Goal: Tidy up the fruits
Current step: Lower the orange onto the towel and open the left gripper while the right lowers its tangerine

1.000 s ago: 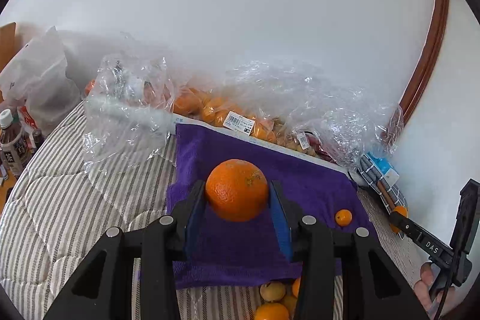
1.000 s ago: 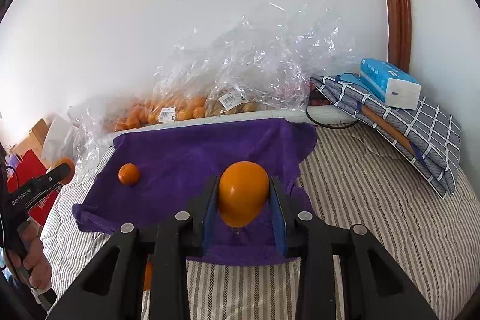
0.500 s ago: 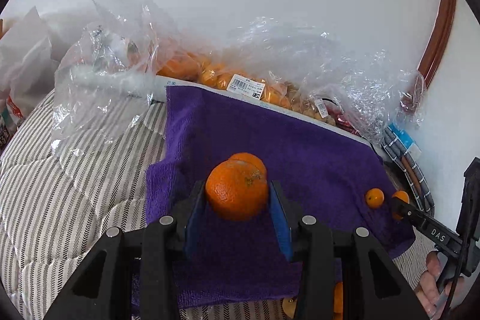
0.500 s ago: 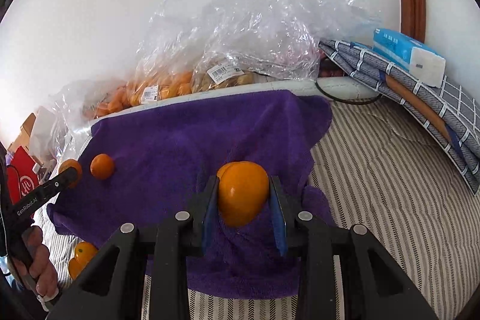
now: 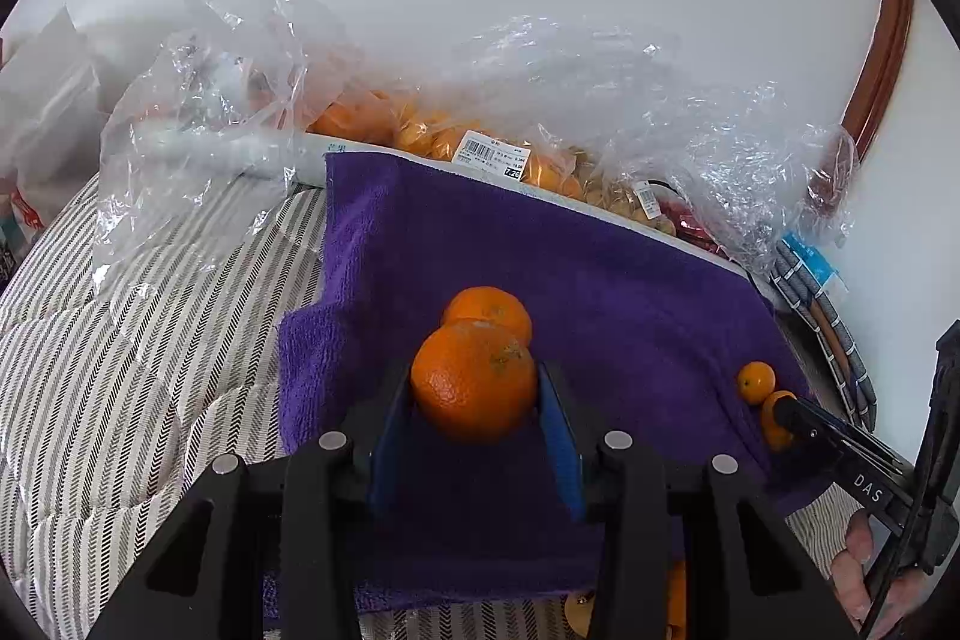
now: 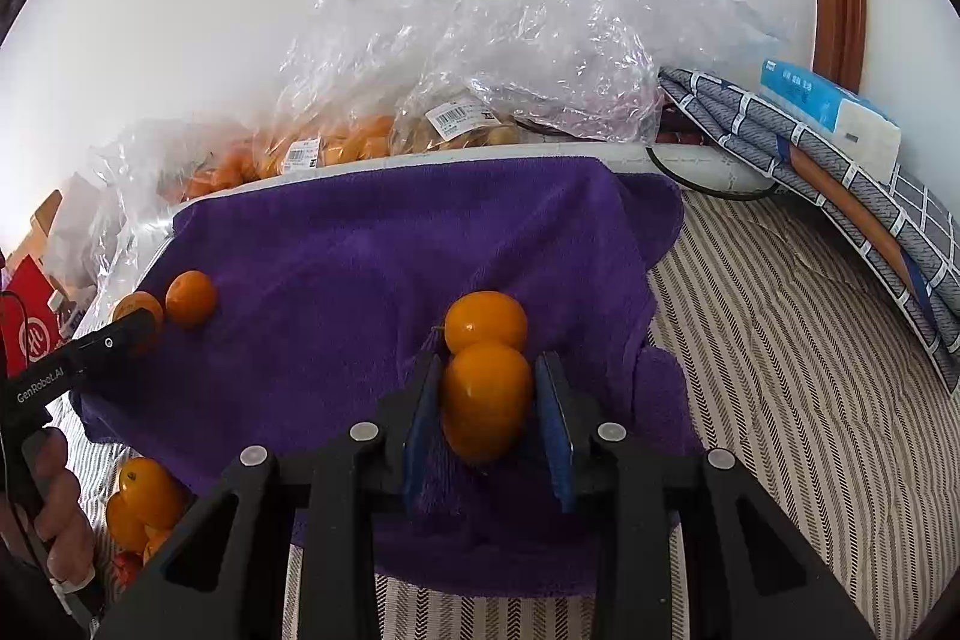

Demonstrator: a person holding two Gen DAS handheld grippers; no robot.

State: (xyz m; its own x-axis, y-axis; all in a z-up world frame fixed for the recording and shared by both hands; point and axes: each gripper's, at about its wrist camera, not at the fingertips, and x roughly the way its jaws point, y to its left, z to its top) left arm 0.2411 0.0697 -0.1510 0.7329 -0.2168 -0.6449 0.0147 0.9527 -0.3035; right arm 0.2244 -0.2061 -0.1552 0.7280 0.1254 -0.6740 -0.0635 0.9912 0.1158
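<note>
My left gripper (image 5: pixel 474 394) is shut on a rough orange (image 5: pixel 474 382), held low over the purple towel (image 5: pixel 600 292), just in front of another orange (image 5: pixel 487 307) lying on it. My right gripper (image 6: pixel 487 400) is shut on a smooth yellow-orange fruit (image 6: pixel 486 400), held over the towel (image 6: pixel 360 250) just in front of a similar fruit (image 6: pixel 486 319). In the right wrist view the left gripper (image 6: pixel 129 325) appears at the left with its orange beside the other orange (image 6: pixel 190 298). In the left wrist view the right gripper (image 5: pixel 786 412) appears beside a small fruit (image 5: pixel 756 382).
Clear plastic bags of fruit (image 5: pixel 492 148) (image 6: pixel 456 124) line the wall behind the towel. An empty crumpled bag (image 5: pixel 180 148) lies at the left. Folded checked cloth and a tissue pack (image 6: pixel 828 112) sit at the right. Loose fruits (image 6: pixel 144 502) lie on the striped bedding (image 6: pixel 780 370).
Both grippers moved forward and down over the towel with their fruit. Each now sits close behind a fruit lying on the towel.
</note>
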